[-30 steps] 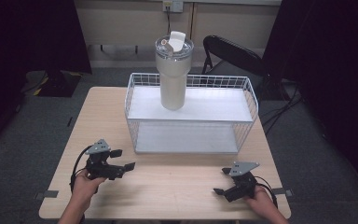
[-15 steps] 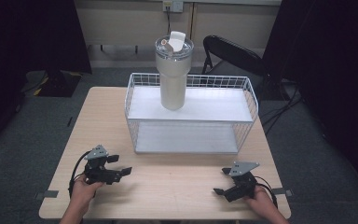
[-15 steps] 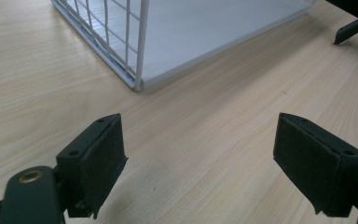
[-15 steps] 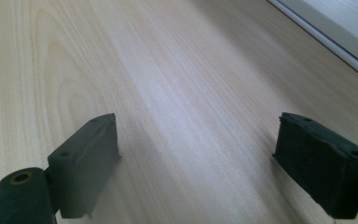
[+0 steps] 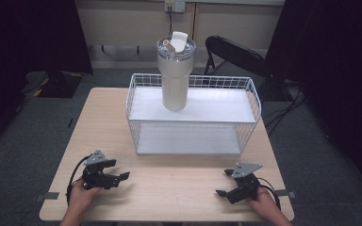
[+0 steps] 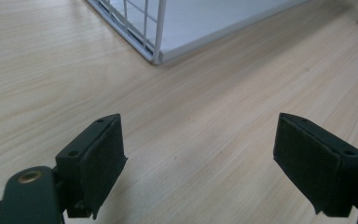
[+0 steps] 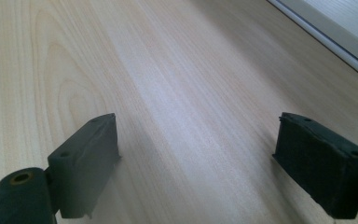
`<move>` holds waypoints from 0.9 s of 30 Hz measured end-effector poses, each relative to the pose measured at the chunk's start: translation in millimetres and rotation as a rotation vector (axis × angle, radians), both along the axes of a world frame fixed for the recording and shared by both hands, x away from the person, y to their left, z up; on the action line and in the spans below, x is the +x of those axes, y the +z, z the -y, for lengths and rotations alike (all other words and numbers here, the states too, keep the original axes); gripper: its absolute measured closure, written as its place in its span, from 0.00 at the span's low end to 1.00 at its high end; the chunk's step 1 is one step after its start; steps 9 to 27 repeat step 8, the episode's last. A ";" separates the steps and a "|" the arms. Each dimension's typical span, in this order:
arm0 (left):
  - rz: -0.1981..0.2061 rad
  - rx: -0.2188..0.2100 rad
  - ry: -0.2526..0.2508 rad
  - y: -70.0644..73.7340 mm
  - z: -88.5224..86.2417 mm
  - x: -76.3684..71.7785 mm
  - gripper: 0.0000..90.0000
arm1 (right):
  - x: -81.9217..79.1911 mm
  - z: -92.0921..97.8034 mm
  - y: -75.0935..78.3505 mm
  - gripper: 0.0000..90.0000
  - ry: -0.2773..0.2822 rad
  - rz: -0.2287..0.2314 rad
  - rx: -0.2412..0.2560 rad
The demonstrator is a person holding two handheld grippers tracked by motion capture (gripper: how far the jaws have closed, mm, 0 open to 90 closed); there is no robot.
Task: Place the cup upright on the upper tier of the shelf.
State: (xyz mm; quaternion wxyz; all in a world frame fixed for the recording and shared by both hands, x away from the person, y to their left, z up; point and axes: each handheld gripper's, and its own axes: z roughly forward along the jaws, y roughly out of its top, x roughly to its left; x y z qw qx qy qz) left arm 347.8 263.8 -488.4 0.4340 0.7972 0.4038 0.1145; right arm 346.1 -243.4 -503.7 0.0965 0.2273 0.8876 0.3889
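A tall cream tumbler (image 5: 174, 77) with a clear lid stands upright on the top shelf of a white wire rack (image 5: 193, 115) at the back middle of the table. My left gripper (image 5: 118, 175) rests low near the table's front left, jaws wide open and holding nothing. In the left gripper view its gripper (image 6: 198, 158) faces bare wood, with the rack's corner (image 6: 156, 44) ahead. My right gripper (image 5: 224, 183) sits near the front right, also open and empty. In the right gripper view that gripper (image 7: 198, 161) looks along the wood, the rack's base (image 7: 335, 28) at upper right.
The light wooden table (image 5: 179, 188) has bare wood in front of the rack and between the two hands. A black folding chair (image 5: 235, 54) stands behind the table. Grey carpet surrounds it, with cables on the floor at right.
My left gripper has drawn back toward the front edge of the table and a little lower. The right gripper has stayed where it was. Tumbler and rack are unmoved.
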 end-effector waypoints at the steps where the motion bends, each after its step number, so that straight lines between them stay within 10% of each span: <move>1: -0.004 -0.006 0.003 -0.6 -0.7 -0.5 0.18 | 0.0 0.0 0.0 0.14 0.000 0.000 0.000; 27: -0.018 -0.054 0.025 1.7 -3.7 -5.2 0.18 | 0.0 0.0 0.0 0.14 0.000 0.000 0.000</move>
